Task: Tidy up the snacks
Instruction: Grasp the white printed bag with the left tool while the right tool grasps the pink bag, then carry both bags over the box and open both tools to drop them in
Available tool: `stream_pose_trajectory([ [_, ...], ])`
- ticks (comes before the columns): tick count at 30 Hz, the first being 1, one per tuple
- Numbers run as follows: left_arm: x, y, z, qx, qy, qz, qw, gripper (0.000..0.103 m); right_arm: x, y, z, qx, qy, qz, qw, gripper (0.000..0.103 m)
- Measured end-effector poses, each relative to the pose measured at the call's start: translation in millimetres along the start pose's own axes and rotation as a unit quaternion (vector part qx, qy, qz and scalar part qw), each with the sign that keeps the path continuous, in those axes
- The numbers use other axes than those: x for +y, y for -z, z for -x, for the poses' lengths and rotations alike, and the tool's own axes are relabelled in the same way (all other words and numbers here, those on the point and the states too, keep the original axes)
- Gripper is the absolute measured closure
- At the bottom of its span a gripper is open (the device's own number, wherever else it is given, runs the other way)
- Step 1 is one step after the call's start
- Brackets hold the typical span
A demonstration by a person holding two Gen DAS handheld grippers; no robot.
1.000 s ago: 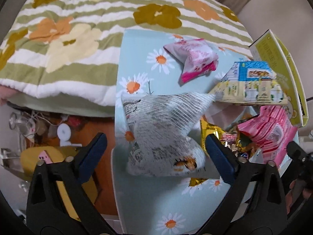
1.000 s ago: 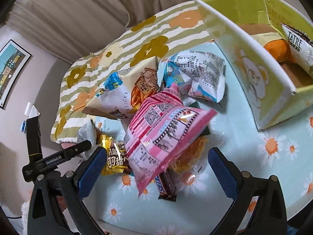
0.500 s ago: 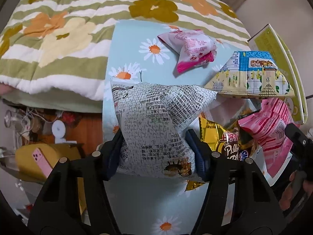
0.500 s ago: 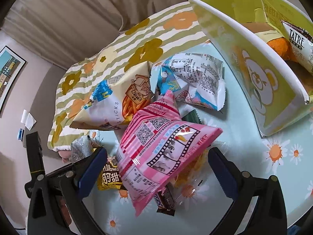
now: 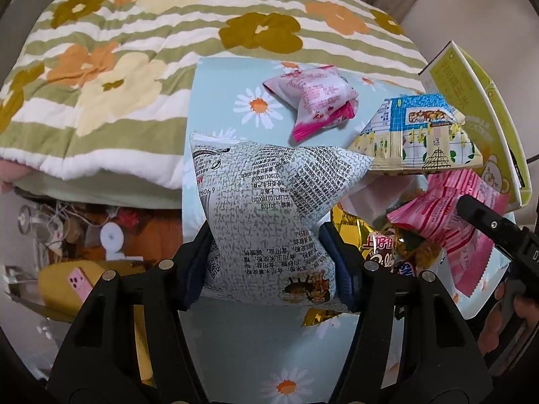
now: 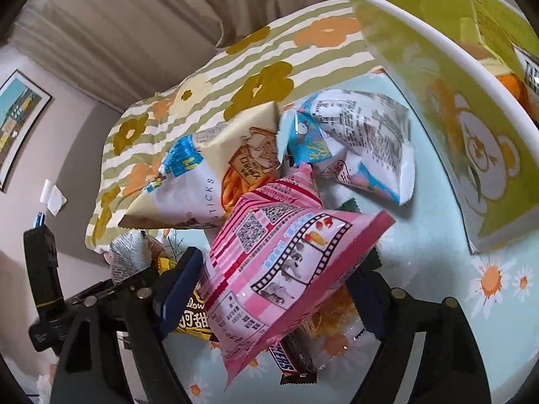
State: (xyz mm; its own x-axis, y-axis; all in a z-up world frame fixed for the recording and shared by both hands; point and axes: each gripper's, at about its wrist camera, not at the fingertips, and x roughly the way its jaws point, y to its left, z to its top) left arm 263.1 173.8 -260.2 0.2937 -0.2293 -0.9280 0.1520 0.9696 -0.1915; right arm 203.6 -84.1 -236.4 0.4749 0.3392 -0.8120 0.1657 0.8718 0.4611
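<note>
My left gripper [image 5: 266, 262] is shut on a white snack bag with black print [image 5: 269, 208], held over the daisy tablecloth's left edge. My right gripper [image 6: 276, 289] is shut on a pink snack bag with a film-strip print [image 6: 286, 262] above the snack pile. The pink bag also shows in the left wrist view [image 5: 451, 222]. The white bag shows in the right wrist view [image 6: 129, 256]. A green box with a bear print [image 6: 471, 128] stands open at the right.
The pile holds a cream sticks bag [image 6: 209, 175], a blue-and-white bag [image 6: 357, 138], a Snickers bar [image 6: 293, 360] and a gold bag [image 5: 374, 252]. A small pink bag [image 5: 313, 97] lies apart. A striped flowered quilt [image 5: 134, 67] borders the table [image 5: 256, 346].
My left gripper shut on the white bag and lifted it slightly. My right gripper closed on the pink bag, which was between open jaws before.
</note>
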Motion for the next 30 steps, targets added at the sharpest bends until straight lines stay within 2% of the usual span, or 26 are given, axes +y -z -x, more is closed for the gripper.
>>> stream_pose_trajectory([
  [7, -2.0, -2.7, 16.8, -0.017, -0.003, -0.002, 0.9999, 0.044, 2.7, -0.3, 9.5, -0.004, 0.000, 0.008, 1.000, 0.036],
  [17, -14.2, -11.0, 64.3, -0.063, -0.001, -0.015, 0.9979, 0.044, 13.2, 0.9, 59.9, -0.045, -0.004, 0.022, 0.999, 0.036],
  [24, -56.1, -26.8, 108.2, -0.108, 0.013, -0.050, 0.9928, 0.044, 19.9, -10.6, 116.3, -0.094, -0.012, 0.041, 0.995, 0.036],
  [30, -116.7, -42.2, 129.7, -0.140, 0.018, -0.083, 0.9866, 0.044, 0.3, -28.3, 159.6, -0.131, -0.030, 0.052, 0.990, 0.036],
])
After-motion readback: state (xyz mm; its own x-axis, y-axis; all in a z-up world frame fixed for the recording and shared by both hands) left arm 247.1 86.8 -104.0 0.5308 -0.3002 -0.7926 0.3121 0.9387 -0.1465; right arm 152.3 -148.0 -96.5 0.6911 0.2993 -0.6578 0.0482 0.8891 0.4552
